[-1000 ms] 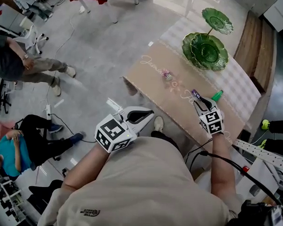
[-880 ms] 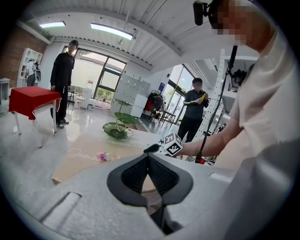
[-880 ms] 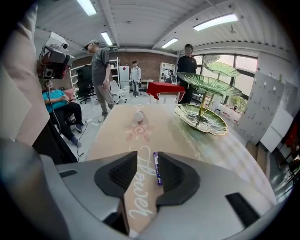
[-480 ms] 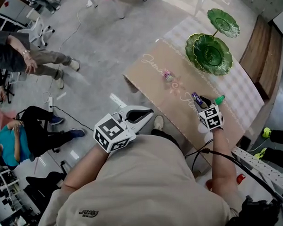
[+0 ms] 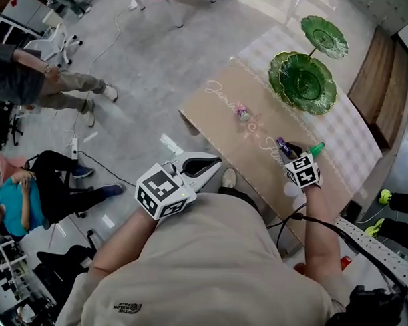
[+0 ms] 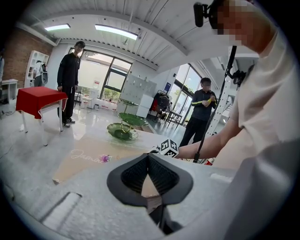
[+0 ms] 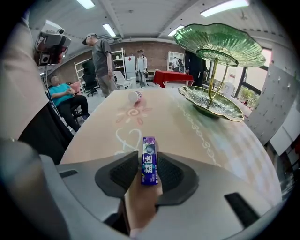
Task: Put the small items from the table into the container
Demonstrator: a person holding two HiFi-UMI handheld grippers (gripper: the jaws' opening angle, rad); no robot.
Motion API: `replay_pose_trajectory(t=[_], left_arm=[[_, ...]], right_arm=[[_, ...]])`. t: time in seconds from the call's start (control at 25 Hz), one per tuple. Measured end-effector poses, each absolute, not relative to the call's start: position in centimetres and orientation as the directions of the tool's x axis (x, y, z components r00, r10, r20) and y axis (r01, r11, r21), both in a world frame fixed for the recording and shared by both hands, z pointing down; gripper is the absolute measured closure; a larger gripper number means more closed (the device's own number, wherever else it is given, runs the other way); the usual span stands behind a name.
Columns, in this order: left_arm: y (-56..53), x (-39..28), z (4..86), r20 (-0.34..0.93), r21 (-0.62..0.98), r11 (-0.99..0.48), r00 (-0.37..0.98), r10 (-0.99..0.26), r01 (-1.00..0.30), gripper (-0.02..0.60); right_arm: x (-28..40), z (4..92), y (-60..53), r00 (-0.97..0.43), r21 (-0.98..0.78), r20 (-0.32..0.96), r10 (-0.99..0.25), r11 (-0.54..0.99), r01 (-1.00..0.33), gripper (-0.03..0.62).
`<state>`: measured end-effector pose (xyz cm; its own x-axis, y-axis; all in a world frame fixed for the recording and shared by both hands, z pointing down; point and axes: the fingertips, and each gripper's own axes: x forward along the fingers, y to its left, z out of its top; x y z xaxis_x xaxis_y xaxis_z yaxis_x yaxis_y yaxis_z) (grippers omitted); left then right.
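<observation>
A purple gum pack (image 7: 149, 161) lies on the tan table runner (image 5: 226, 106), lengthwise between the jaws of my right gripper (image 5: 289, 150). The jaws are closing round it, and a thin gap still shows at the left pad. A small pink-wrapped candy (image 5: 242, 113) sits farther along the runner. The green two-tier leaf dish (image 5: 304, 74) stands at the table's far end. A green item (image 5: 314, 148) lies just right of the right gripper. My left gripper (image 5: 207, 167) hangs off the table's near side over the floor, tips together and empty.
The table's near edge (image 5: 211, 136) runs diagonally, with grey floor beyond it. People stand and sit at the left (image 5: 29, 186). A cable (image 5: 335, 230) trails from the right gripper. A wooden bench (image 5: 394, 79) runs behind the table.
My right gripper has come down and forward, so the gum pack now lies between its jaws. The left gripper has stayed in place.
</observation>
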<state>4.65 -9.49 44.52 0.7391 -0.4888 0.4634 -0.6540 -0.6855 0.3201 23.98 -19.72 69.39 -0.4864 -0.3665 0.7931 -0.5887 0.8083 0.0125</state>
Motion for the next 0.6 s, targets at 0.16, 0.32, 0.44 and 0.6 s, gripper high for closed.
replay_pose_trajectory(t=[0.16, 0.32, 0.44, 0.6], left_arm=[[-9.8, 5.1, 44.3, 0.458, 0.318, -0.695, 0.746, -0.483, -0.645, 0.574], [-9.9, 5.4, 44.1, 0.455, 0.317, -0.703, 0.753, -0.476, -0.636, 0.574], [-9.7, 5.5, 44.0, 0.452, 0.315, -0.709, 0.757, -0.472, -0.63, 0.574], [-9.4, 5.7, 43.9, 0.446, 0.317, -0.716, 0.764, -0.467, -0.622, 0.574]], right_arm=[[23.8, 69.3, -19.5, -0.484, 0.025, 0.793, -0.37, 0.814, -0.581, 0.488], [24.0, 68.9, -19.5, -0.471, 0.04, 0.794, -0.383, 0.807, -0.589, 0.494], [24.3, 68.1, -19.4, -0.476, 0.032, 0.788, -0.391, 0.798, -0.602, 0.496], [24.4, 66.3, -19.1, -0.487, 0.019, 0.775, -0.403, 0.785, -0.62, 0.497]])
